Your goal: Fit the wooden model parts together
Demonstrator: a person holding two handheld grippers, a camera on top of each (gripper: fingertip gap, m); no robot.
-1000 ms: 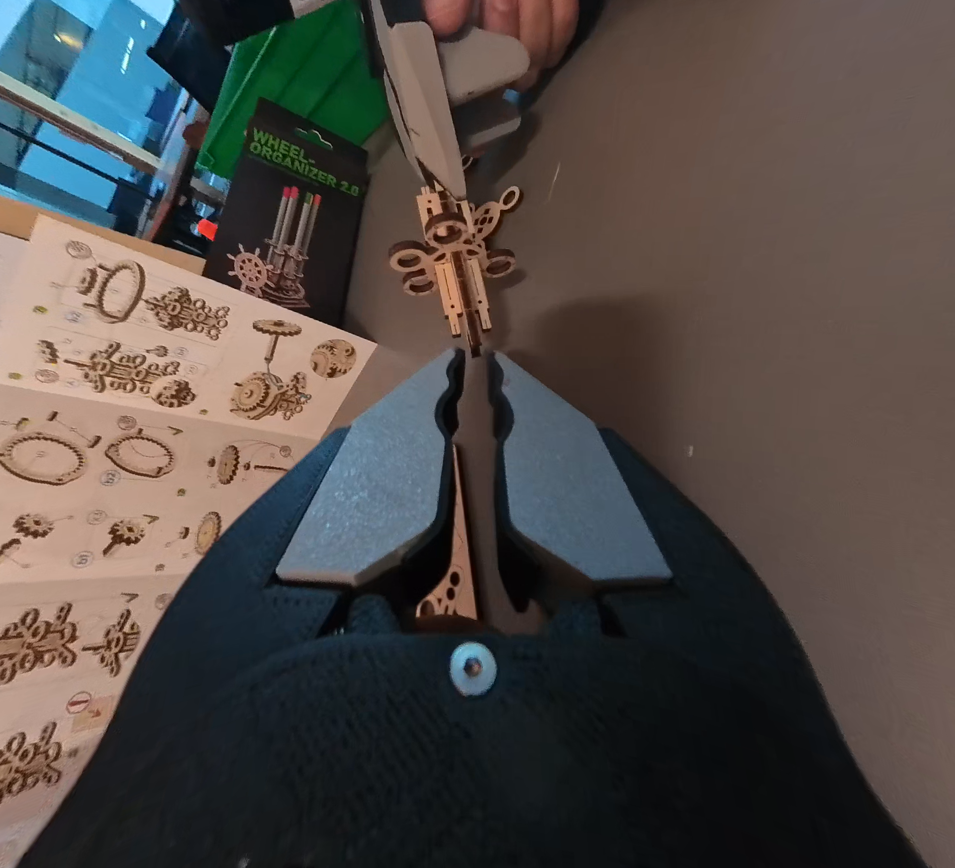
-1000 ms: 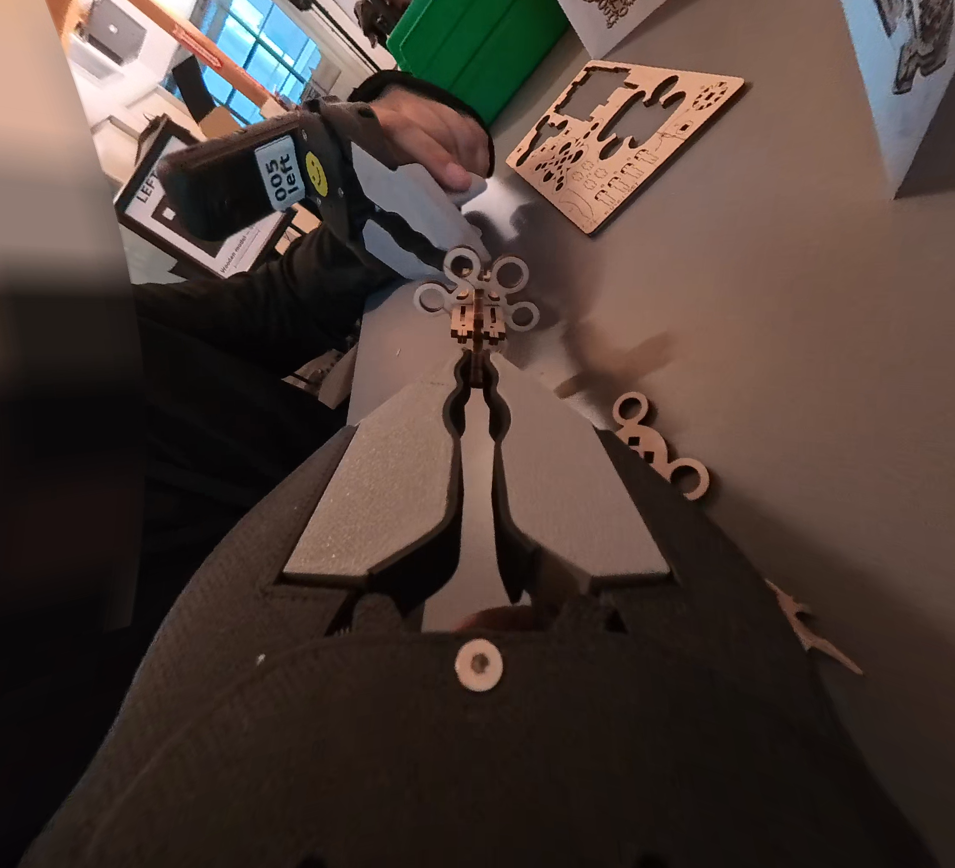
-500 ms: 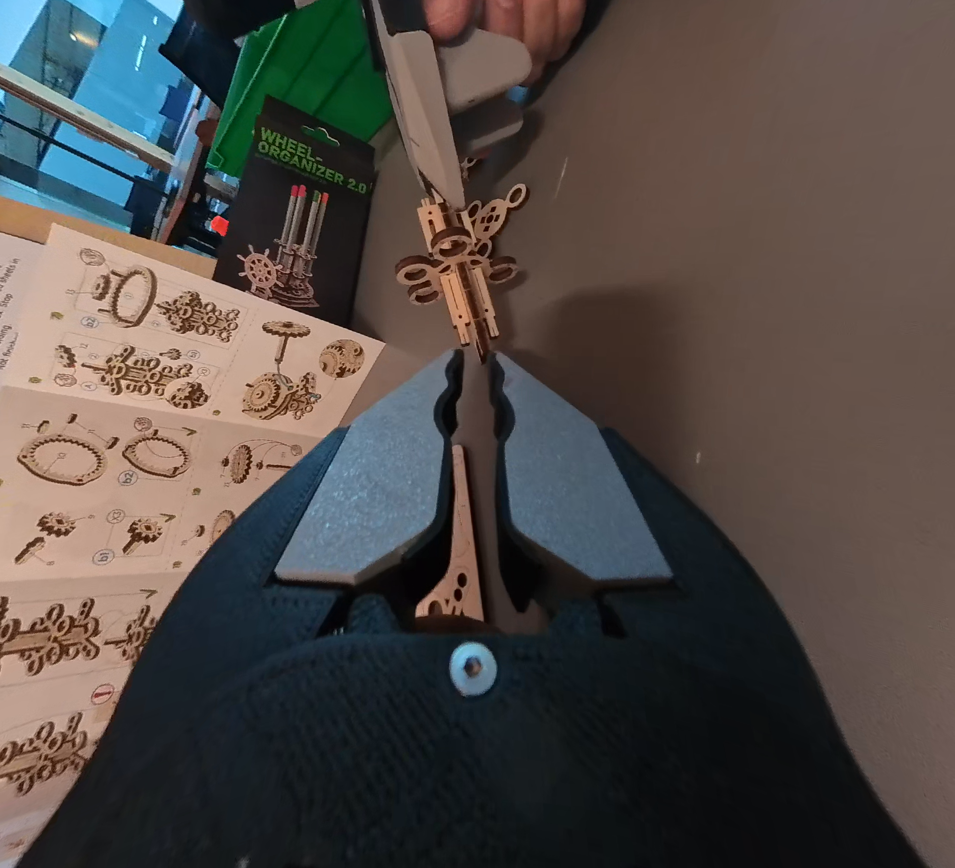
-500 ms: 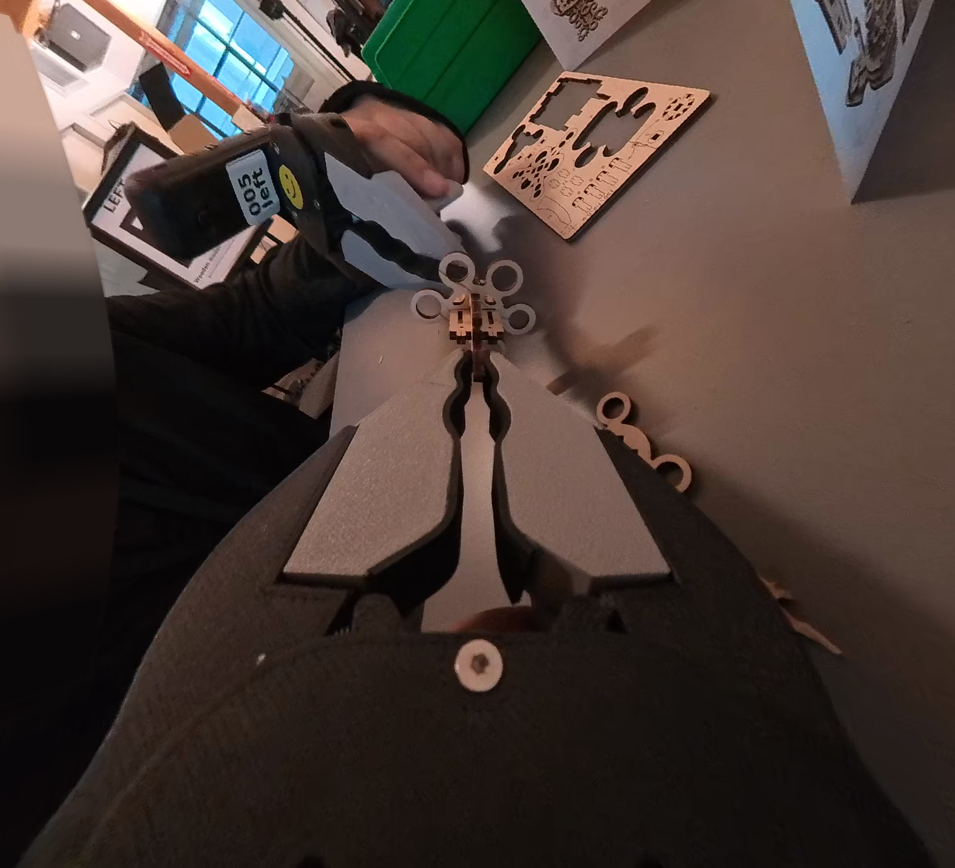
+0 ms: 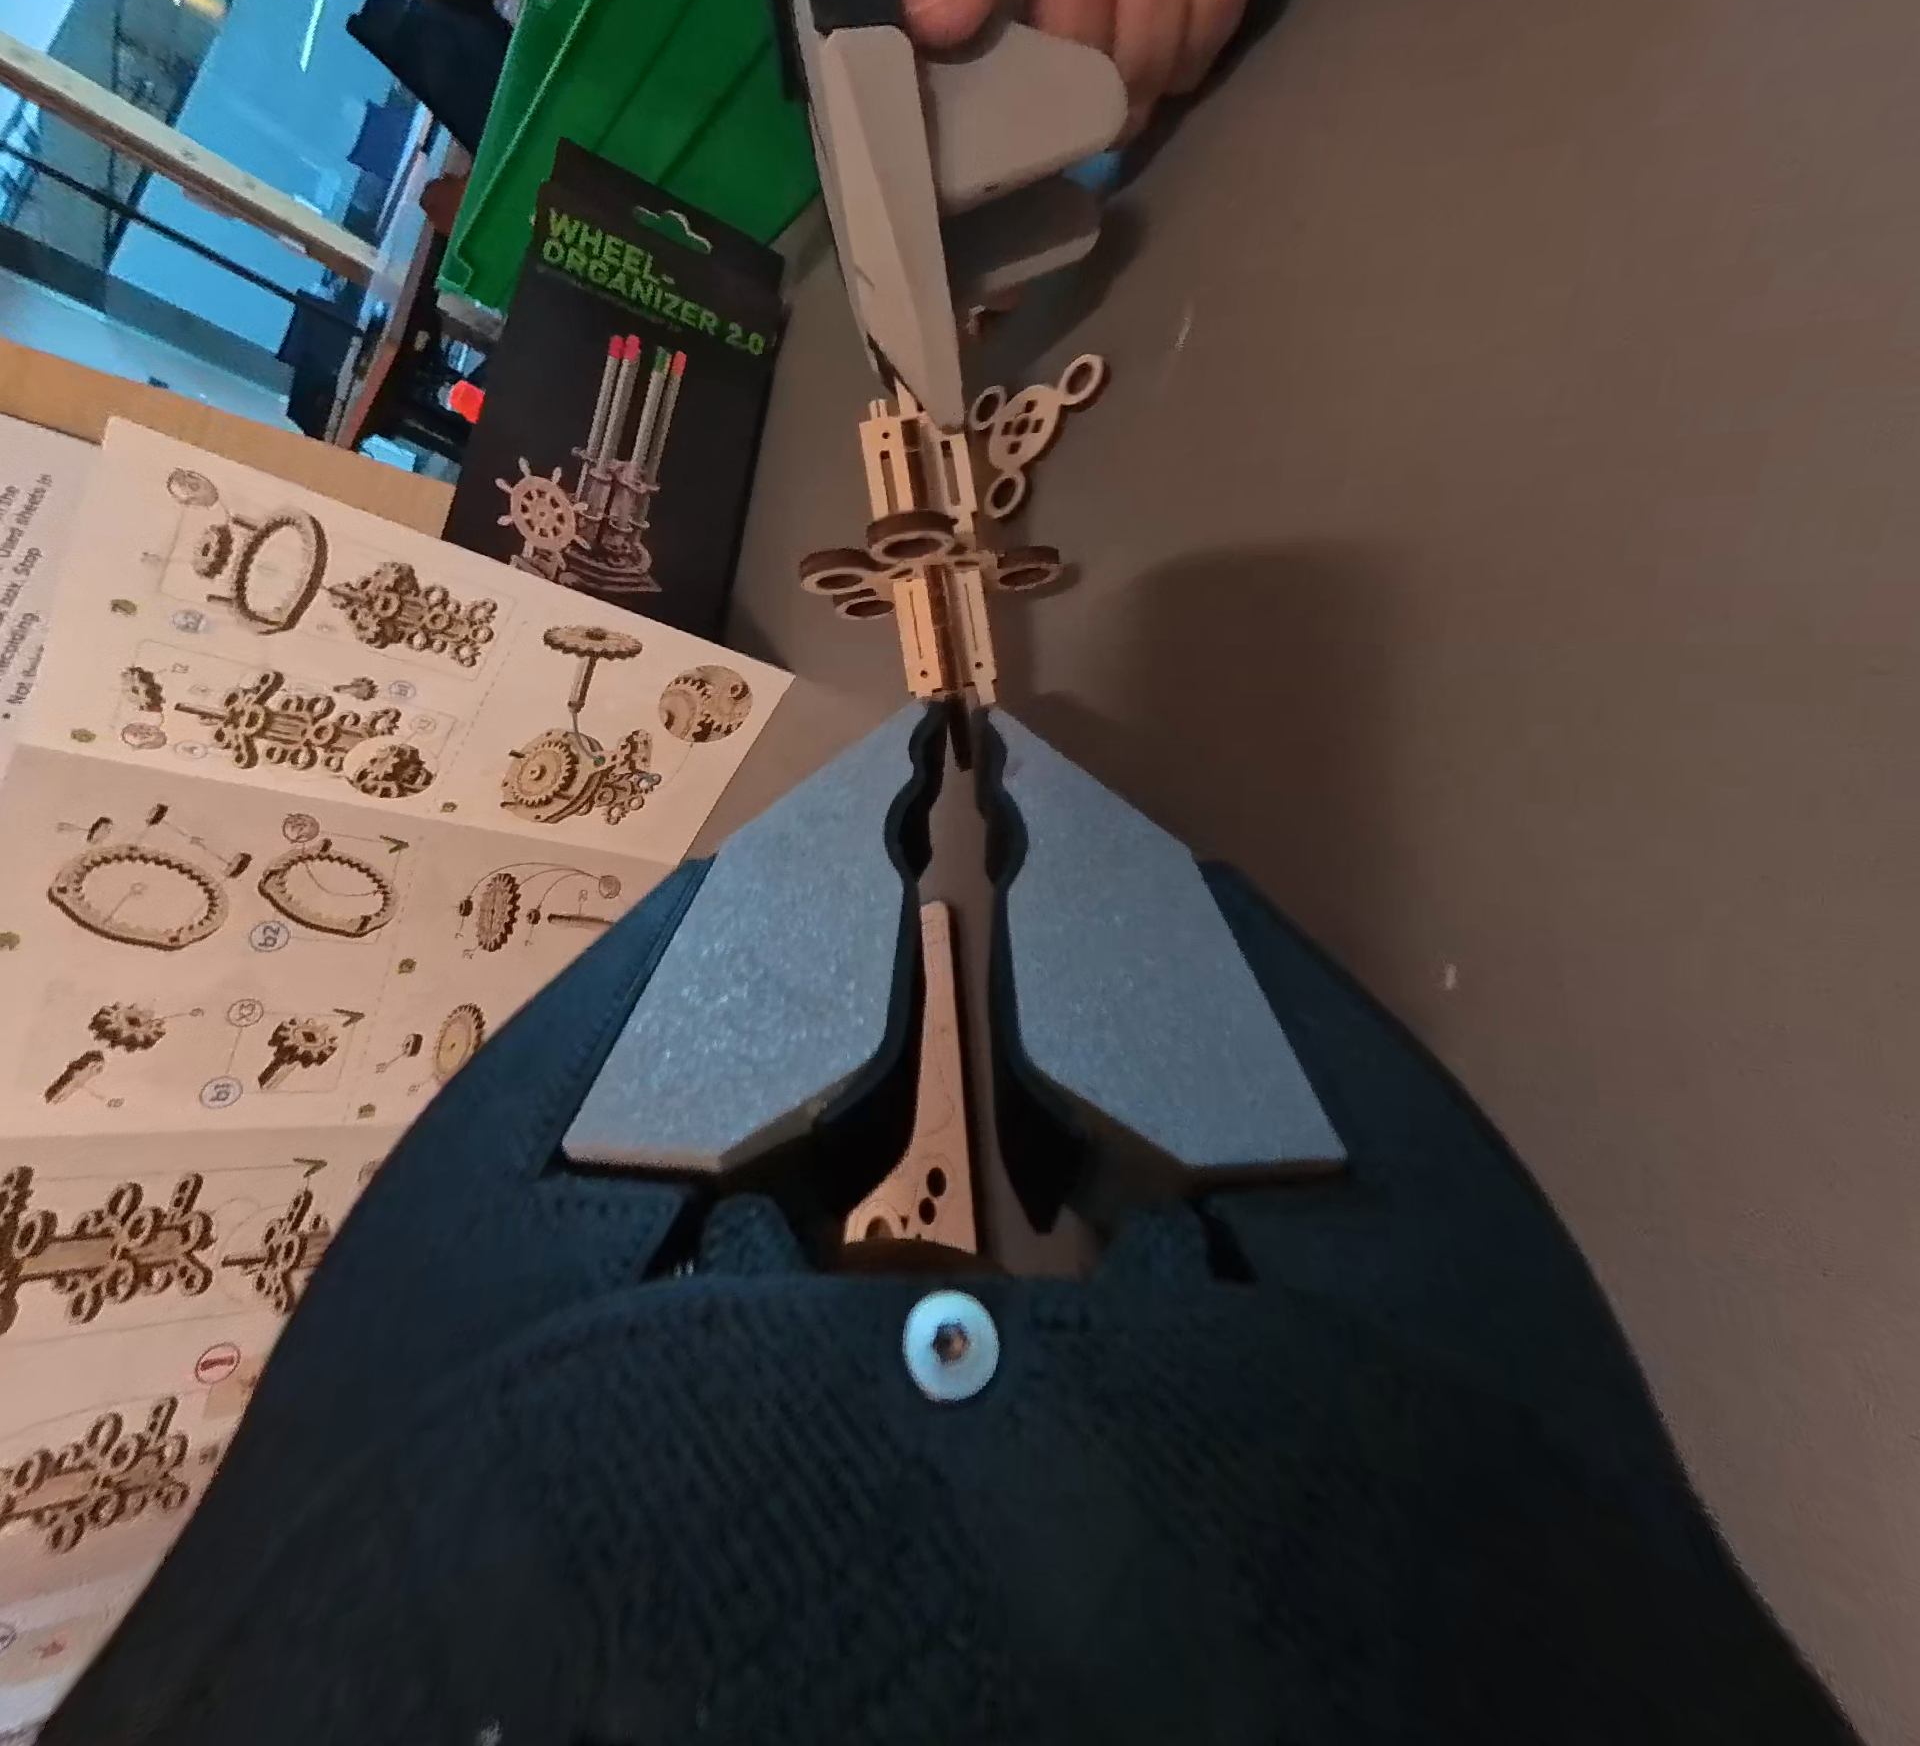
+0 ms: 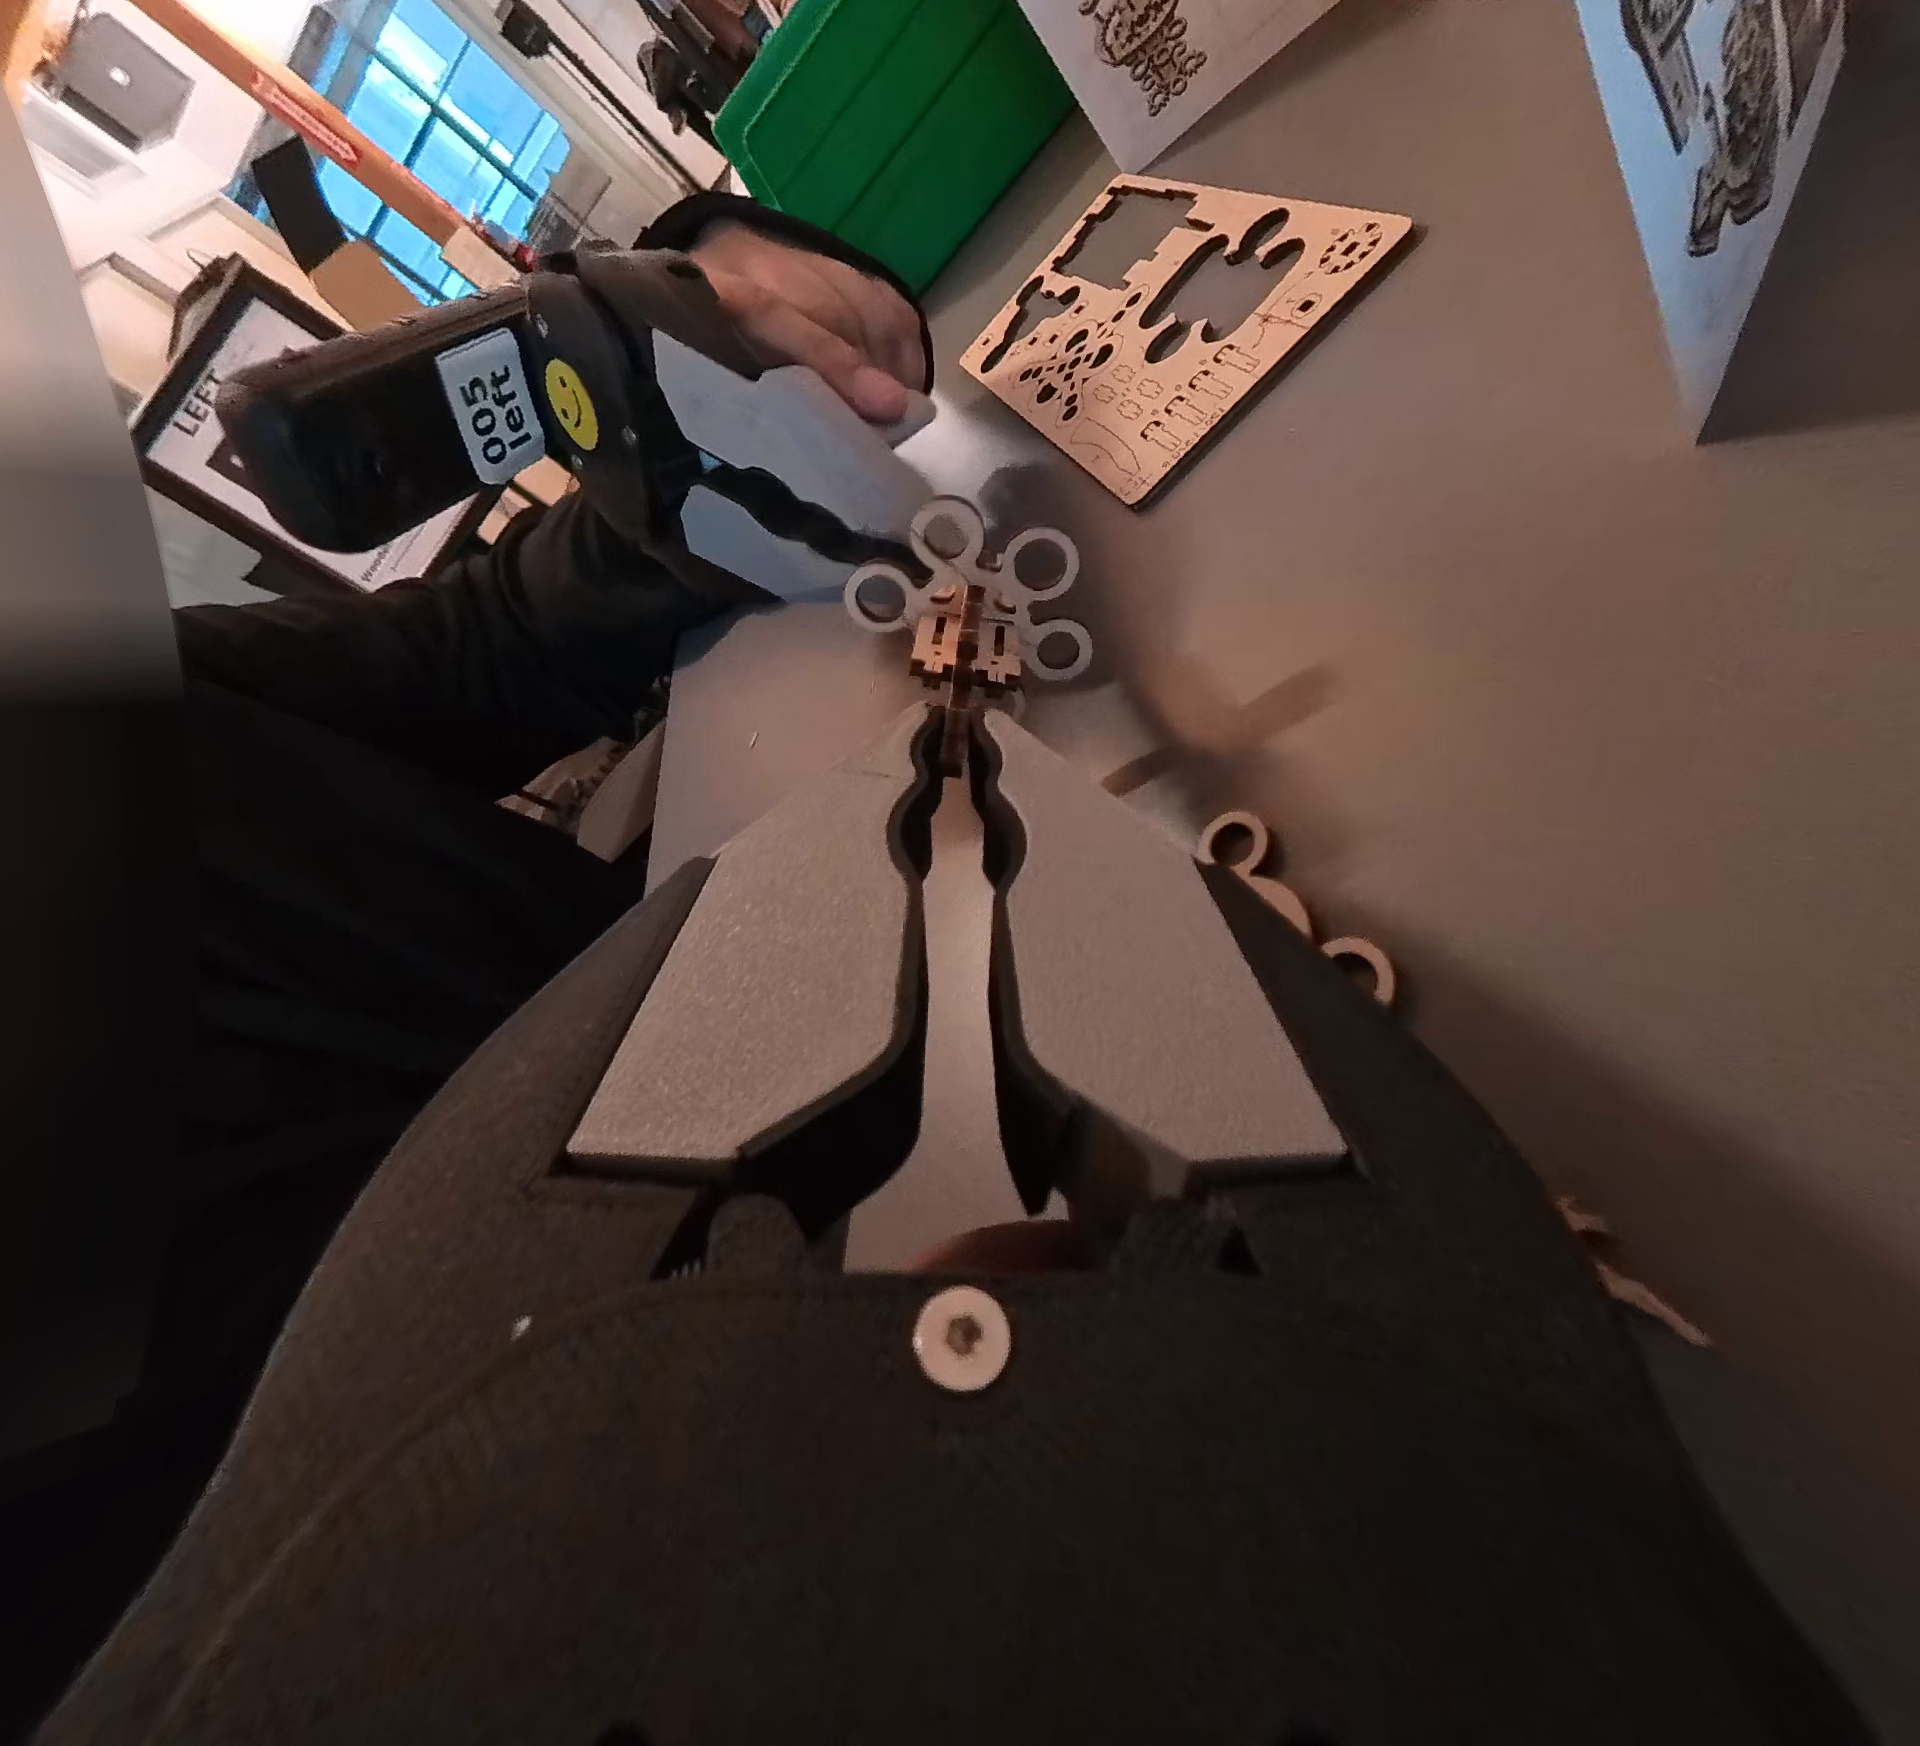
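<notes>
A slotted wooden shaft (image 5: 940, 636) carries a wooden disc of several rings (image 5: 920, 569) around its middle. My left gripper (image 5: 956, 732) is shut on the shaft's near end. The right gripper (image 5: 923, 408) comes down from above and is shut on the far end. In the right wrist view my right gripper (image 6: 956, 732) grips the shaft (image 6: 951, 657) below the ringed disc (image 6: 966, 590), and the left gripper (image 6: 888, 548) reaches in behind it. A flat wooden piece (image 5: 930, 1125) shows in the gap between the left fingers.
On the grey table (image 5: 1507, 761) lie a loose ringed disc (image 5: 1029, 439), an instruction sheet (image 5: 312, 813) and a black kit box (image 5: 623, 387). A punched-out wooden sheet (image 6: 1184, 346), a green bin (image 6: 894, 86), another loose ringed piece (image 6: 1288, 896) and a printed box (image 6: 1745, 86) are nearby. The tips of one gripper are about 5 cm away from the tips of the other. The left tips stand about 9 cm off the flat wooden piece (image 5: 930, 1125). The right camera catches it too, in the right wrist view (image 6: 1085, 422).
The shaft has swung more in line with my left gripper, so the ringed disc now shows edge-on. Both grippers have stayed shut on its ends.
</notes>
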